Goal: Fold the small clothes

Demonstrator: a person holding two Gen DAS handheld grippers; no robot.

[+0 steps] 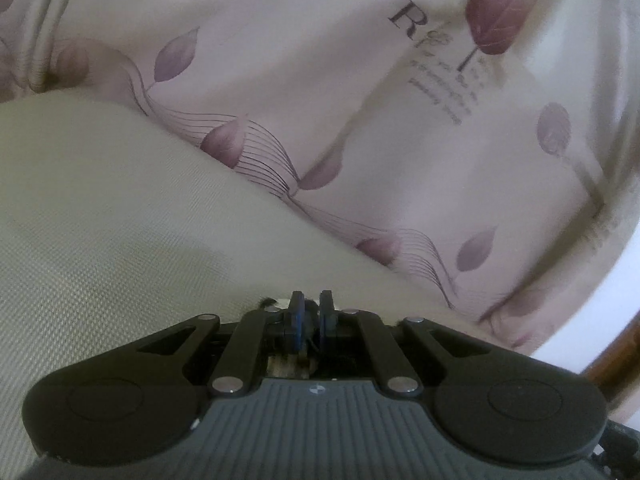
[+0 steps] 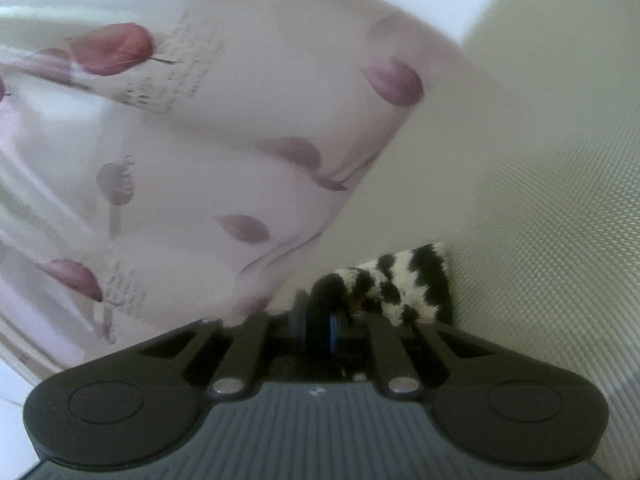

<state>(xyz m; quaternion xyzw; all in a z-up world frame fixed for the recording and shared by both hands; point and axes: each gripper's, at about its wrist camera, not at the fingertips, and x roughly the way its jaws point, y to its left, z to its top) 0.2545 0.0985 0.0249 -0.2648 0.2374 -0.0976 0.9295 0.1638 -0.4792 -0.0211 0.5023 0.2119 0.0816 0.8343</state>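
R gripper (image 2: pixel 318 326) has its jaws nearly closed on the fuzzy black-and-white sock (image 2: pixel 400 284), which trails off to the far right over the cream woven mat (image 2: pixel 540 220), w/ the leaf-print sheet (image 2: pixel 180 160) at left. L gripper (image 1: pixel 311 314) shows jaws almost together w/ a bit of dark fuzz at the tips, so prob pinching the sock's other end, but can't tell for sure. To fold well: keep both pinches firm, hold the sock taut & level, bring ends together squarely over the mat, not the sheet.
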